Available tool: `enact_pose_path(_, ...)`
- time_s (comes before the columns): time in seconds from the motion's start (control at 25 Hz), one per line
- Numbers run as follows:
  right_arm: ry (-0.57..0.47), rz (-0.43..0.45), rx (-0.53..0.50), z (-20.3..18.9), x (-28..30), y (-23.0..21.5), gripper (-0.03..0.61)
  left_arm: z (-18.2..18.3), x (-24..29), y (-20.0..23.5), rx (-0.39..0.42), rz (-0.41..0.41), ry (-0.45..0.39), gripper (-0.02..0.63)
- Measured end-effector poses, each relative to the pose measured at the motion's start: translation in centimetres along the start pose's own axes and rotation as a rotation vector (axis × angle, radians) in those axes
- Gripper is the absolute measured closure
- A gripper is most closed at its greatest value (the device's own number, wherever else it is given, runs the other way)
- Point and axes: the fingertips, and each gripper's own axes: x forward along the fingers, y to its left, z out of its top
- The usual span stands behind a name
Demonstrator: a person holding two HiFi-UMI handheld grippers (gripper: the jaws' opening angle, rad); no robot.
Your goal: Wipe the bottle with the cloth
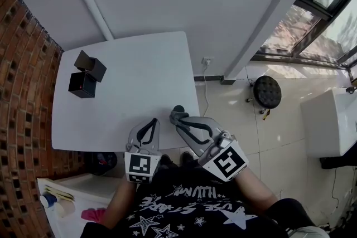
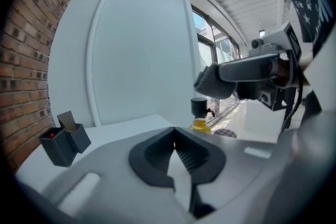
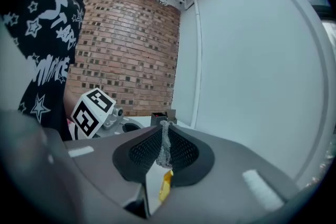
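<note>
A small bottle (image 2: 199, 115) with a black cap and yellow liquid stands at the near right corner of the white table (image 1: 128, 81). In the head view only its dark cap (image 1: 179, 109) shows. My right gripper (image 1: 176, 117) is shut on a grey cloth (image 3: 165, 145) and holds it just above the bottle; from the left gripper view the cloth (image 2: 212, 82) hangs over the cap. A yellow glint of the bottle (image 3: 166, 186) shows below the right jaws. My left gripper (image 1: 151, 122) hovers at the table's near edge, left of the bottle, its jaws shut with nothing in them (image 2: 174, 136).
Two black boxes (image 1: 86, 75) stand at the table's far left. A brick wall (image 1: 22, 64) runs along the left side. A black round stool (image 1: 267, 92) and a white cabinet (image 1: 329, 120) stand on the tiled floor to the right. A shelf with small items (image 1: 61, 203) is at lower left.
</note>
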Motion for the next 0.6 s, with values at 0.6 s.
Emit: enact_pose_path(0.6,0.145,0.165,-0.169,-7.6,-0.9,3.2,0.543,0.5,2.3,0.6,0.054,0.012,-0.005,0.611)
